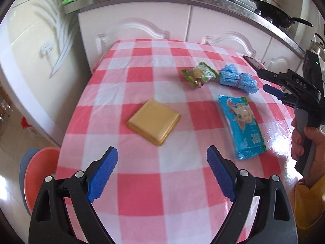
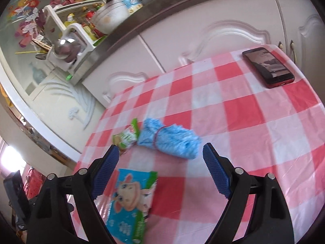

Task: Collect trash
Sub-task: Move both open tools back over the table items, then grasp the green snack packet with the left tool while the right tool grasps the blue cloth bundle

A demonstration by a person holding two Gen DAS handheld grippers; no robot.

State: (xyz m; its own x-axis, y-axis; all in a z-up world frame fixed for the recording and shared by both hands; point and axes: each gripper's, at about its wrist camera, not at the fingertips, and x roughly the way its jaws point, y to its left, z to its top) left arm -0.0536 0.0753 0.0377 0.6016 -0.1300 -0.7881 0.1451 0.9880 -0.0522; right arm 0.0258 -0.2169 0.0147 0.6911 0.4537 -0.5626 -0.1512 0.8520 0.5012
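On the checked table, left wrist view:
Left gripper [image 1: 162,158]: jaws spread wide, nothing between the blue pads, touching nothing; it hangs over the red-and-white tablecloth [image 1: 142,193].
Yellow square packet [image 1: 153,122]: flat on the cloth, just ahead of the fingertips, apart from them.
Blue cartoon wrapper [image 1: 242,125]: lying lengthwise to the right of the yellow packet.
Green snack wrapper [image 1: 200,73]: farther back, just beside a blue dotted bundle [image 1: 237,79].
Right gripper [image 1: 272,83]: at the right edge, held by a hand [image 1: 304,140], fingers apart and empty, close to the bundle.
Pink basin [image 1: 38,174]: below the table's left edge.

Over the same table, right wrist view:
Right gripper [image 2: 160,154]: jaws wide apart, holding nothing.
Blue dotted bundle [image 2: 170,139]: tied with a band, just ahead of the fingertips, not touched.
Green snack wrapper [image 2: 127,136]: just left of the bundle.
Blue cartoon wrapper [image 2: 132,201]: beneath the left finger.
Phone [image 2: 268,67]: dark screen, far right corner, well apart.
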